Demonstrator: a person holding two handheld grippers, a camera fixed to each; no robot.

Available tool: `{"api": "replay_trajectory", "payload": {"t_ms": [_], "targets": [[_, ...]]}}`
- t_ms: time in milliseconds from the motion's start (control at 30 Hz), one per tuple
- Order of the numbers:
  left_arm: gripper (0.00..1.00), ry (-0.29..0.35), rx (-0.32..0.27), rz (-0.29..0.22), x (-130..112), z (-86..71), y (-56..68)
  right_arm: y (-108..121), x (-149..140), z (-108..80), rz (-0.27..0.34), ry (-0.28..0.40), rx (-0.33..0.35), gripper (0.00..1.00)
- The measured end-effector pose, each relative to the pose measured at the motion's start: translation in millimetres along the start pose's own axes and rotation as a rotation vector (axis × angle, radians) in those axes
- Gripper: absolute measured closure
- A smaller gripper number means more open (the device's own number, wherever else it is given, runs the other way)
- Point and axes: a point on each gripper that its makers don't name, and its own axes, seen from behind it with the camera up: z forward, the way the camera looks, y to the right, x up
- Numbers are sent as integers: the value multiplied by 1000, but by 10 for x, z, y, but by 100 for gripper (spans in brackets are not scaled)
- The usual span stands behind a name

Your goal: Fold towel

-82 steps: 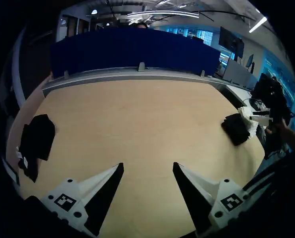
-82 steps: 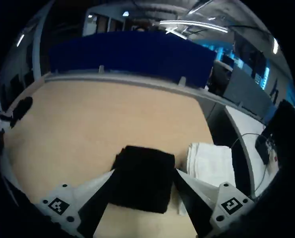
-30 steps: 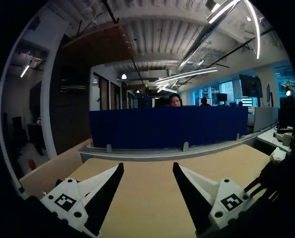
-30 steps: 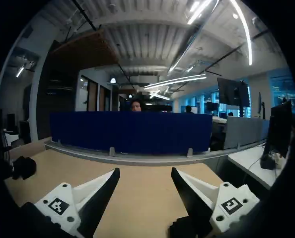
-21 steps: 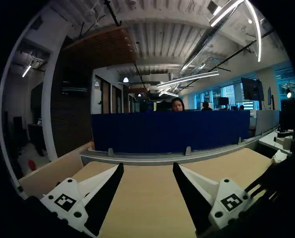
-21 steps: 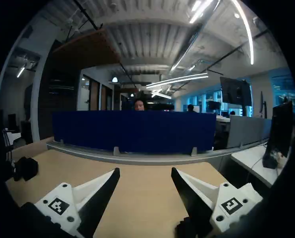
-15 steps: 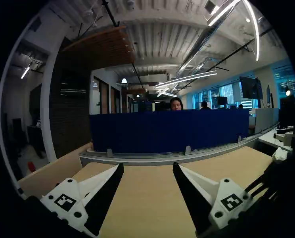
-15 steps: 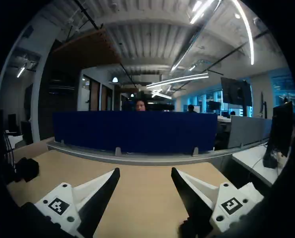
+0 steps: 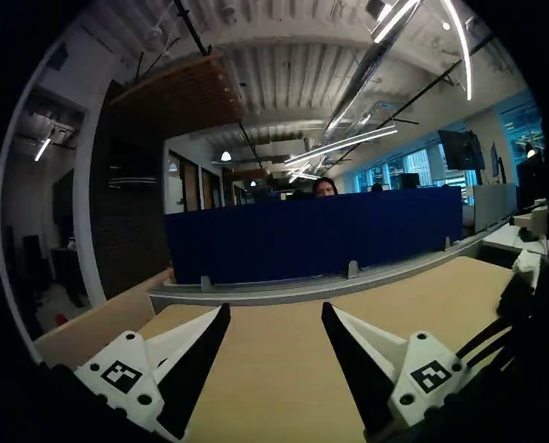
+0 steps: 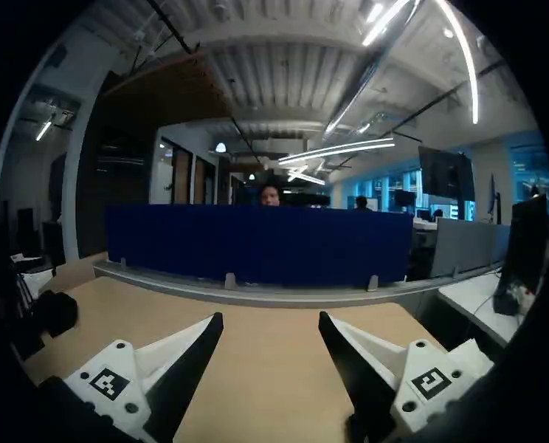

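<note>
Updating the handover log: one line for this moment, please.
left gripper: open, empty | right gripper: open, empty | both face blue divider across wooden desk | black cloth: at desk edge, ungripped

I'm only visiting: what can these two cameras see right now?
table: one, light wood, beneath both grippers.
partition: one, blue, along the table's far edge.
person: one, behind the partition.
dark cloth: one, black, at the table's left in the right gripper view.
light strips: several, white, on the ceiling.
left gripper: one, white and black fingers, open, empty.
right gripper: one, same colours, open, empty.
</note>
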Motion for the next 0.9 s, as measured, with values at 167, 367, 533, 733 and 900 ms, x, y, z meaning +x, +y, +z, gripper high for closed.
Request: {"api": "replay_trajectory", "payload": {"t_ms": [167,367,533,733,900], "targets": [[8,0,9,-6,-222,-16,-60,-4,21,26,-30,0,-11,0],[8,6,32,-37,-513,-58,-189,-63,10,65,-52,5,-19,0],[8,13,40,-53,-745,-105,-249,-127,-104,85,-47,3,-19,0],[8,27,43,-60,-945,-131,-274,-193,-285,55,-25,-7,-25,0],[8,35,40,-65,-1079,-152,-239,-168,-366,24,2,-3,-30,0]]}}
